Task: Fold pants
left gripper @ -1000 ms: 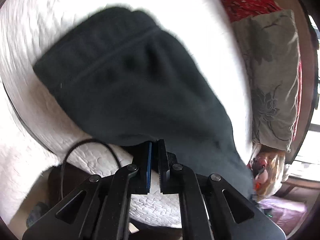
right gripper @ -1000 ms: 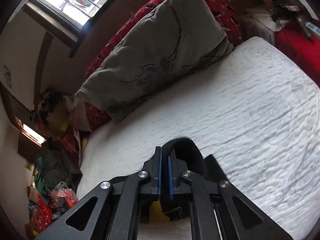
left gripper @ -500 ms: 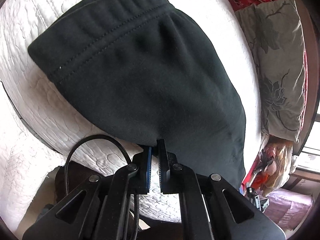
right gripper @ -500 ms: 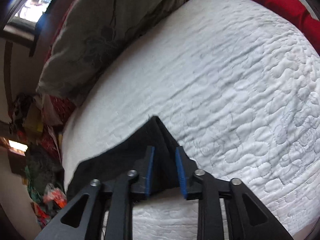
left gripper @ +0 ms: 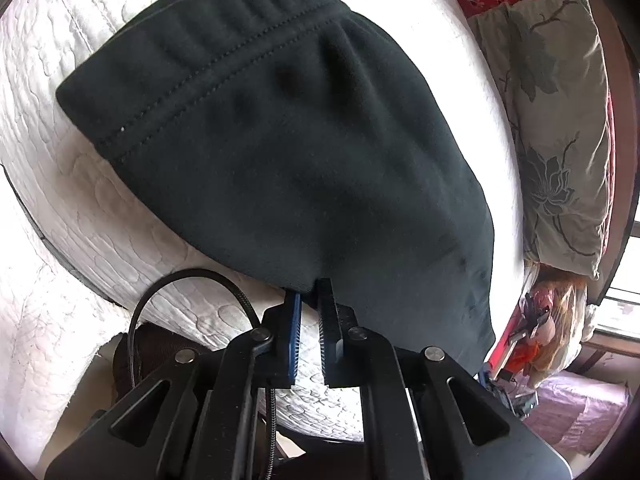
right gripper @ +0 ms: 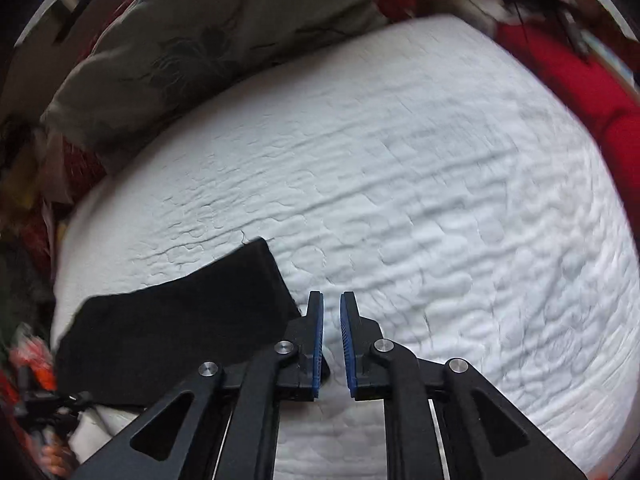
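Observation:
Dark folded pants (left gripper: 300, 140) lie on a white quilted bed (left gripper: 80, 200), with the ribbed waistband at the far side. My left gripper (left gripper: 310, 290) is shut on the pants' near edge, and a fold of cloth is pinched between its blue pads. In the right wrist view a flat corner of the pants (right gripper: 180, 320) rests on the quilt (right gripper: 440, 200), just left of my right gripper (right gripper: 331, 296). That gripper's jaws are closing with a narrow gap. Only white quilt shows between them, and they do not touch the cloth.
A grey flowered pillow (left gripper: 560, 120) (right gripper: 200, 40) lies along the far side of the bed. Red fabric (right gripper: 580, 92) borders the bed at the upper right. A black cable (left gripper: 160, 292) loops by the near bed edge. Bags and clutter (left gripper: 540, 320) sit beyond the pillow end.
My right gripper came down, let go of the pants corner and shifted right of it, so the corner now lies flat on the quilt. The left gripper keeps its pinch in place.

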